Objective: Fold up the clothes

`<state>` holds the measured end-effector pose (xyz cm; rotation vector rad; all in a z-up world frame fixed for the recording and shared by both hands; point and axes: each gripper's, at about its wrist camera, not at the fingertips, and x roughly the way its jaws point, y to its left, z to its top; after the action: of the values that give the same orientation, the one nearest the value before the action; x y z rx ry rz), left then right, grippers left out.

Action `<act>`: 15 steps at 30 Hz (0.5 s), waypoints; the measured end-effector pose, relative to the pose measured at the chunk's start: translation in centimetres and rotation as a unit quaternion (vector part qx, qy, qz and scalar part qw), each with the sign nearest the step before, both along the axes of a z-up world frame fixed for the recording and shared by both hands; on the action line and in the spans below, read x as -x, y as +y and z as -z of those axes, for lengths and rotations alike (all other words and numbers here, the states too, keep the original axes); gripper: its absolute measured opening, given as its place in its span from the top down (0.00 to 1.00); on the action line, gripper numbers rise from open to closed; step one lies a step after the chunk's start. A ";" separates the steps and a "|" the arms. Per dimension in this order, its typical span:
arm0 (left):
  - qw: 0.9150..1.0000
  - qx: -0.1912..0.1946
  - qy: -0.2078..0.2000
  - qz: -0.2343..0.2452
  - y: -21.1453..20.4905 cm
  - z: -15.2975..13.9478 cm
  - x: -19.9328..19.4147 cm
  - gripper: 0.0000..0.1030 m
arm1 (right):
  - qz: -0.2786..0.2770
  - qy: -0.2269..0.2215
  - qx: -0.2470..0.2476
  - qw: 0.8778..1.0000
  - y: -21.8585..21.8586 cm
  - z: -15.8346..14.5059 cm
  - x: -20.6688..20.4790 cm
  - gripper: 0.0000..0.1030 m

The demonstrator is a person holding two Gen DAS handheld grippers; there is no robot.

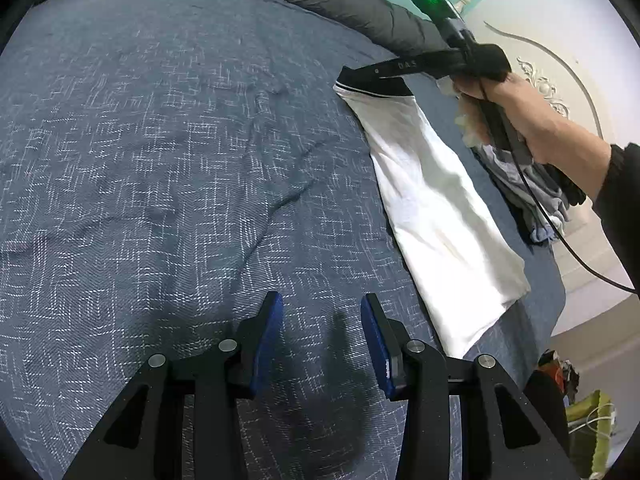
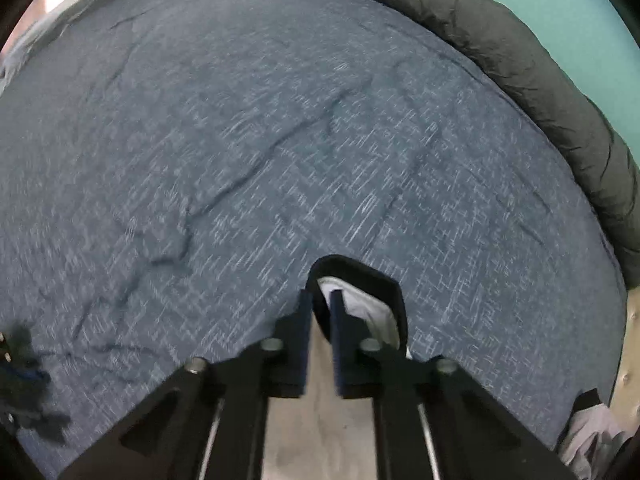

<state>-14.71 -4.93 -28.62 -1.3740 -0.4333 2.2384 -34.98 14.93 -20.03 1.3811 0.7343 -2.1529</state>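
Observation:
A white garment [image 1: 432, 200] with a black collar band [image 1: 376, 86] lies folded long on the blue patterned bedspread [image 1: 160, 160], right of centre in the left wrist view. A hand holds my right gripper [image 1: 350, 70] down at that collar. In the right wrist view my right gripper [image 2: 320, 296] stands with its jaws nearly together, pinching the black collar band [image 2: 360, 272], with white cloth [image 2: 372, 308] under it. My left gripper [image 1: 322, 308] hovers open over bare bedspread, left of the garment's lower end, with nothing between its fingers.
A dark grey duvet [image 1: 360, 4] is rolled along the bed's far edge. A heap of grey and blue clothes [image 1: 532, 196] lies right of the white garment, near a white carved headboard [image 1: 552, 80]. Clutter sits on the floor [image 1: 588, 420] past the bed's corner.

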 end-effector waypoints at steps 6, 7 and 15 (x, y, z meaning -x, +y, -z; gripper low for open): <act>1.000 -0.001 0.000 0.002 -0.1 0.1 0.2 0.57 | 0.068 0.026 0.082 0.994 2.4 -3.5 3.0 0.97; 1.000 -0.001 -0.001 0.001 -0.1 0.1 0.3 0.57 | 0.078 0.027 0.089 0.993 2.8 -3.7 3.5 0.97; 1.000 -0.004 -0.010 -0.006 -0.6 0.6 0.6 0.57 | 0.115 0.006 0.098 0.989 2.9 -2.3 6.7 0.97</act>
<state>-15.36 -5.56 -29.24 -1.3951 -0.4565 2.2315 -41.66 17.84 -17.69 1.4051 0.3701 -2.3392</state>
